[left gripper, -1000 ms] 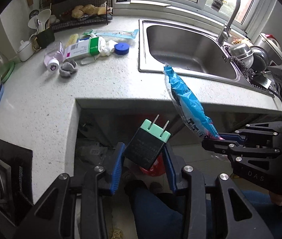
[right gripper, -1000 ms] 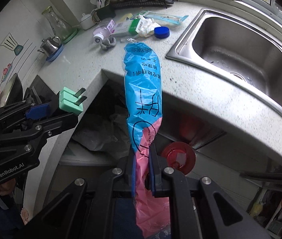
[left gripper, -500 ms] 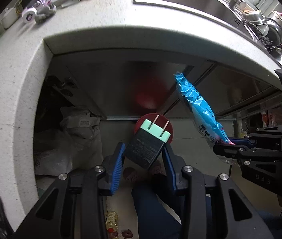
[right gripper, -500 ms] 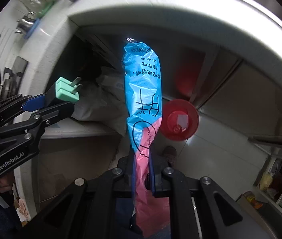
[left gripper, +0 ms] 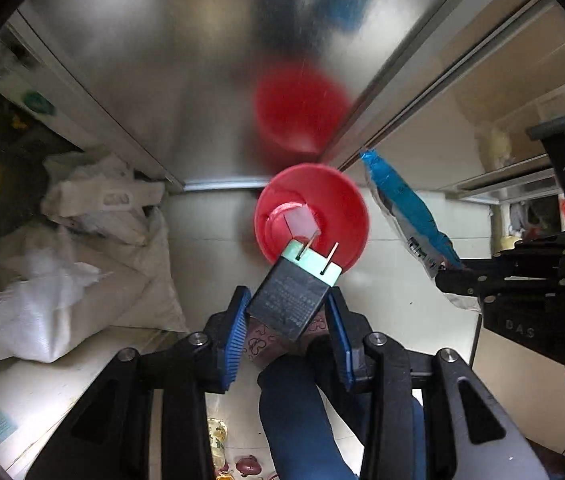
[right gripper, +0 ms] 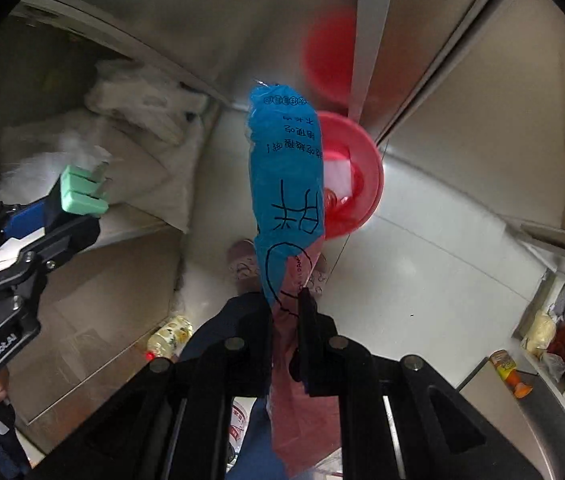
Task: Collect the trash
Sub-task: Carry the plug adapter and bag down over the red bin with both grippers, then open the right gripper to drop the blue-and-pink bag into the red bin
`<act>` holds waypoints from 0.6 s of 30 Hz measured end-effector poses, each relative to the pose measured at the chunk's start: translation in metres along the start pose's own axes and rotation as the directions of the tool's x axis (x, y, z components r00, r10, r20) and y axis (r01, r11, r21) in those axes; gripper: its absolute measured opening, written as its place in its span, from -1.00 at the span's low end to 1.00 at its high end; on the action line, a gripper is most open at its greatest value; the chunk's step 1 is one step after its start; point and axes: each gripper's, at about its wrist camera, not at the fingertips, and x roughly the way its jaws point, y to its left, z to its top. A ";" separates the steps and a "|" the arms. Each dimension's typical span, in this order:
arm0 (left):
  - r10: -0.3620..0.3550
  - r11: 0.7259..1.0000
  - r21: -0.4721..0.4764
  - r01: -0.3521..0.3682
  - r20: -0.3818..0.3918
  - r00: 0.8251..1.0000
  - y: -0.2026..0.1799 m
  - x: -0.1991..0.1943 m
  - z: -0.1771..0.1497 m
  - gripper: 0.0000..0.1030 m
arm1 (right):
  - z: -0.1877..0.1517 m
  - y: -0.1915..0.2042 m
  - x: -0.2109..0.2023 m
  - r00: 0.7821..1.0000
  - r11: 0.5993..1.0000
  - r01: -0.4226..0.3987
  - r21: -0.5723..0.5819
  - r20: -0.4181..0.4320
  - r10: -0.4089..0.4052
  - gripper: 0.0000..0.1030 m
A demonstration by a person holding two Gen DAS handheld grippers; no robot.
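Note:
My left gripper (left gripper: 287, 316) is shut on a black charger plug with a mint-green face (left gripper: 288, 300), its two prongs pointing at a red bin (left gripper: 342, 204) on the floor below. The bin holds a pale scrap. My right gripper (right gripper: 285, 312) is shut on a blue and pink snack wrapper (right gripper: 286, 168), which stands up in front of the red bin (right gripper: 362, 176). The plug also shows at the left of the right wrist view (right gripper: 82, 192). The wrapper also shows at the right of the left wrist view (left gripper: 406, 208).
Steel cabinet fronts (left gripper: 186, 80) rise behind the bin and mirror it. White sacks (left gripper: 62, 264) fill an open shelf on the left. A bottle (right gripper: 170, 334) lies on the floor. Shelves with jars (right gripper: 542, 344) are at the right. The person's legs are below.
Both grippers have tipped down from the countertop and sink to below the counter. The red bin now sits just ahead of the plug and the wrapper. Both grips are unchanged.

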 end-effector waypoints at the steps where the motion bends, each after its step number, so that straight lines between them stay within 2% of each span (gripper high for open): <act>1: -0.002 1.000 0.002 0.002 -0.004 1.000 0.001 0.012 0.000 -0.31 | 0.005 0.000 0.014 1.000 1.000 0.000 0.001 -0.009 0.000 -0.81; 6: 0.002 1.000 -0.018 -0.003 -0.053 0.999 0.012 0.061 0.004 -0.31 | 0.026 -0.007 0.068 0.999 1.000 0.004 0.026 -0.037 -0.003 -0.81; 11: 0.004 1.000 -0.016 -0.005 -0.051 0.999 0.014 0.077 0.009 -0.31 | 0.019 -0.021 0.100 0.997 0.998 -0.017 0.057 -0.076 0.021 -0.81; 16: 0.004 1.000 -0.007 -0.005 -0.058 0.998 0.015 0.085 0.012 -0.31 | 0.019 -0.028 0.104 0.998 0.998 -0.033 0.055 -0.048 0.036 -0.80; 18: 0.001 1.000 -0.005 -0.001 -0.062 0.998 0.016 0.087 0.014 -0.31 | 0.019 -0.033 0.105 0.998 0.998 -0.035 0.056 -0.047 0.038 -0.67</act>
